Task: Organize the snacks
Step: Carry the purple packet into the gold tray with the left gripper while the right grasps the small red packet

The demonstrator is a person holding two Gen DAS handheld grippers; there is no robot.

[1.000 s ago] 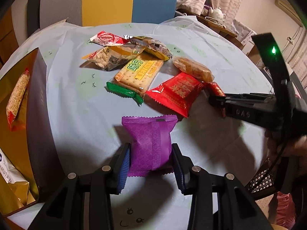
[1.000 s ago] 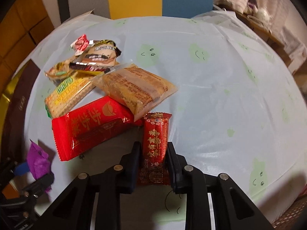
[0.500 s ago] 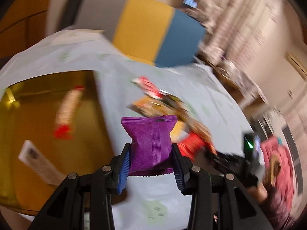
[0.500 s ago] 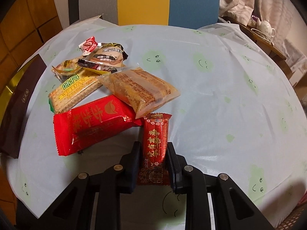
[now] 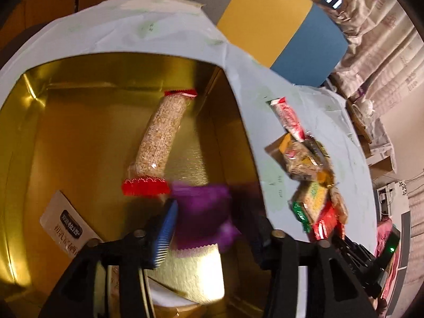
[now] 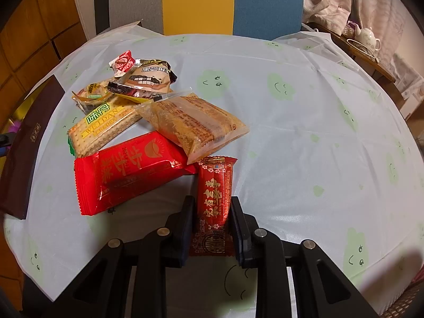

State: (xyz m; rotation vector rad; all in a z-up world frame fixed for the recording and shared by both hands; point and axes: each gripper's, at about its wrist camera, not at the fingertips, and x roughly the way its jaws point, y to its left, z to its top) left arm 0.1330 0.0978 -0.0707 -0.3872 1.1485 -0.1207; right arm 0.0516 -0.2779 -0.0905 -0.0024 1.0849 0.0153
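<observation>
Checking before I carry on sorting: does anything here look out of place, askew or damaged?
Nothing looks damaged or spilled. The purple foil snack packet is blurred between the opening jaws of the left gripper, over the gold-lined box. The right gripper is shut on the narrow red foil packet, which lies flat on the pale blue tablecloth.

Snack count, table pile: seven packets, namely two red packets (image 6: 127,175) at 8 o'clock, one cracker pack (image 6: 103,129), one clear sesame-bar bag (image 6: 196,127) and three small wrappers (image 6: 140,79) at 11 o'clock. Gold box (image 5: 53,137): one grain bar (image 5: 161,135), one purple packet (image 5: 204,217) and one paper sachet (image 5: 66,228).
</observation>
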